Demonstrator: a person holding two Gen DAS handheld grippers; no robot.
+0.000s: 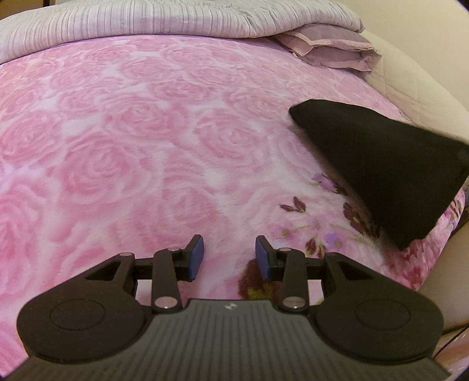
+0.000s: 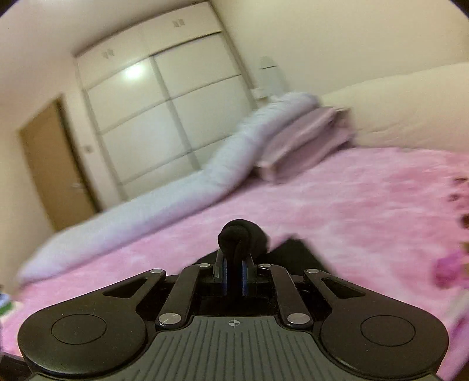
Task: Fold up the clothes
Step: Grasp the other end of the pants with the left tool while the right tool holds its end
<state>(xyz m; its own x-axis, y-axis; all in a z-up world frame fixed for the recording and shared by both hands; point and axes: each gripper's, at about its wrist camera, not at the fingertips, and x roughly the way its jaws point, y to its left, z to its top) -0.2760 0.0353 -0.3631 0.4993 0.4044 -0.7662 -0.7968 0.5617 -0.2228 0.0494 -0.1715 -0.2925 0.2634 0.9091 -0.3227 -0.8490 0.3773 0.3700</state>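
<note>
A black garment (image 1: 381, 164) hangs stretched above the pink rose blanket (image 1: 132, 140) at the right of the left wrist view, its far corner touching the bed. My left gripper (image 1: 229, 258) hovers over the blanket, open, with nothing between its blue pads. In the right wrist view my right gripper (image 2: 234, 278) is shut on a bunched fold of the black garment (image 2: 239, 239), which bulges above the fingertips and drapes down below them. The rest of the cloth is hidden behind the gripper body.
A folded lilac quilt (image 1: 176, 20) runs along the bed's far side, with a mauve pillow (image 1: 331, 49) beside the cream headboard (image 1: 416, 85). The right wrist view shows a white wardrobe (image 2: 164, 111) and a wooden door (image 2: 55, 167) beyond the bed.
</note>
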